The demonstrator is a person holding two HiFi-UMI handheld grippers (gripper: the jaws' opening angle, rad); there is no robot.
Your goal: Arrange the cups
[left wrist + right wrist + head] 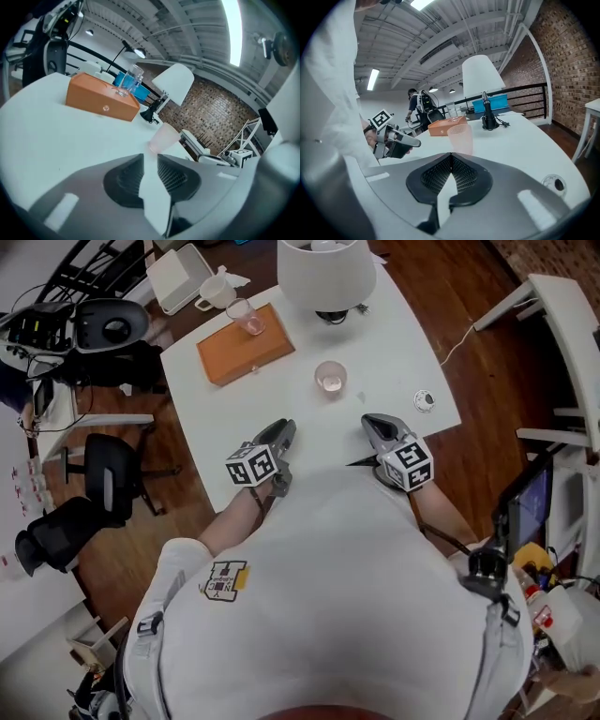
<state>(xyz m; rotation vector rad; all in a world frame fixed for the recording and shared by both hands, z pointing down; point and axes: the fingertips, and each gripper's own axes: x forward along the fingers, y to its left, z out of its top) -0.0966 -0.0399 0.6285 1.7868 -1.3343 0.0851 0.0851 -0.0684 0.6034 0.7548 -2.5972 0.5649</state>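
- Left claw [285,430] sat barely parted, nothing in it, low by the table [225,409] edge. Guessing it was lining up on the pink cup [330,378] mid-table.
- Yeah, and right claw [371,421] was pinched closed, empty, just parked.

We see a white lamp [326,273] beyond the right gripper [372,421] and an orange box [239,354] beyond the left gripper [285,426].

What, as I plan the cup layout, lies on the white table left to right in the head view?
Orange box → pink cup → small round disc. Left out: clear glass on the box, lamp.
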